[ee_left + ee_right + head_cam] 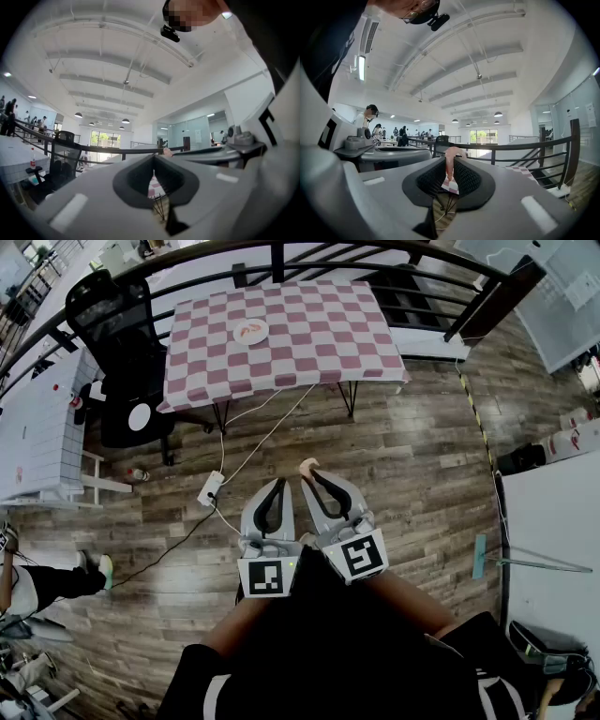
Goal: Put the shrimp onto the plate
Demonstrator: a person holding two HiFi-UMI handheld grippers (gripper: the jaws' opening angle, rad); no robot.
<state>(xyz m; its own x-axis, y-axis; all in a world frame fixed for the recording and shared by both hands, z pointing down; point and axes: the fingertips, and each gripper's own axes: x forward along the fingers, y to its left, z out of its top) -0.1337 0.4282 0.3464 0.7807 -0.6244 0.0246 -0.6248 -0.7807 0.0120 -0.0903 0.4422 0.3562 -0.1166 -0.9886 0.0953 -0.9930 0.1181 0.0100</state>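
**Holding the shrimp, well short of the plate**

The right gripper is clamped on the shrimp. Its own view shows the pink body pinched btw the ribbed pads, w/ the upper end poking out past the tips. The left gripper has its jaws pressed together w/ nothing in them. It's held just beside the right one, close to the person's body. The plate sits on the checkered table, well apart from both tools, w/ bare wood floor between. Something orange lies on the plate, prob. another shrimp, though it's too small to tell.

Risks, as I judge them:
- The hold is a narrow pinch at the tips, so a swing or jolt on the way over could let the shrimp slip out onto the floor.
- A power strip and its cable lie on the floor towards the table, which is a trip hazard.
- Letting go too high or off-centre could miss the small plate.
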